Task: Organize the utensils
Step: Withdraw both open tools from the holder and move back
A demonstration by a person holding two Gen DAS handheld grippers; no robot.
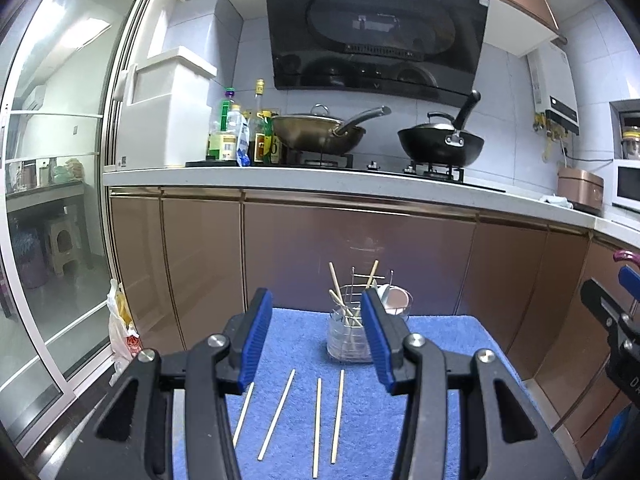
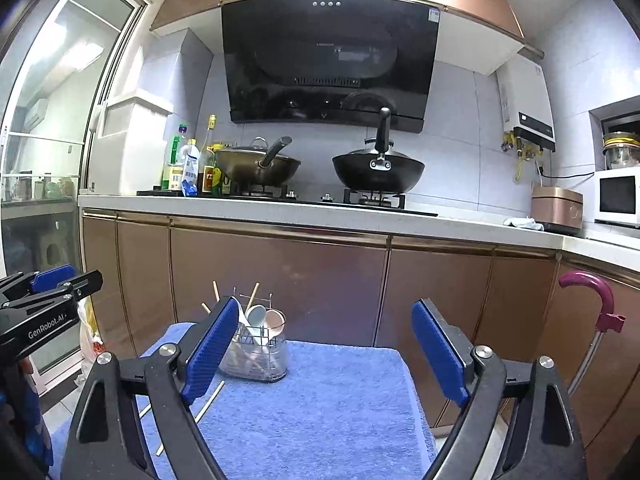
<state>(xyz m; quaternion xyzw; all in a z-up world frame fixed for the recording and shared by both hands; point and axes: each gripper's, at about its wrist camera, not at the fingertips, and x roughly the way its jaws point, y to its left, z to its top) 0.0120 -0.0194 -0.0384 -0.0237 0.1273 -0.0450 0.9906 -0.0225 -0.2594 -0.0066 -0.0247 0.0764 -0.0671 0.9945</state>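
Note:
Several wooden chopsticks (image 1: pixel 317 420) lie side by side on a blue towel (image 1: pixel 288 344). At the towel's far edge stands a clear utensil holder (image 1: pixel 350 336) with a wire rack, holding a few chopsticks and spoons. My left gripper (image 1: pixel 314 294) hovers over the loose chopsticks, open, with nothing between its blue pads. In the right wrist view the holder (image 2: pixel 260 354) shows a pale spoon (image 2: pixel 256 316) and a pink spoon (image 2: pixel 275 318). My right gripper (image 2: pixel 326 304) stands wide open and empty over the towel (image 2: pixel 340 400), right of the holder. One chopstick (image 2: pixel 210 400) shows under its left finger.
Brown cabinet doors (image 1: pixel 360 248) rise just behind the towel, under a white counter (image 2: pixel 280 212) carrying two woks and bottles. A glass sliding door (image 1: pixel 60 200) and a plastic bag (image 1: pixel 122 328) are on the left. A pink hooked handle (image 2: pixel 592 292) stands at the right.

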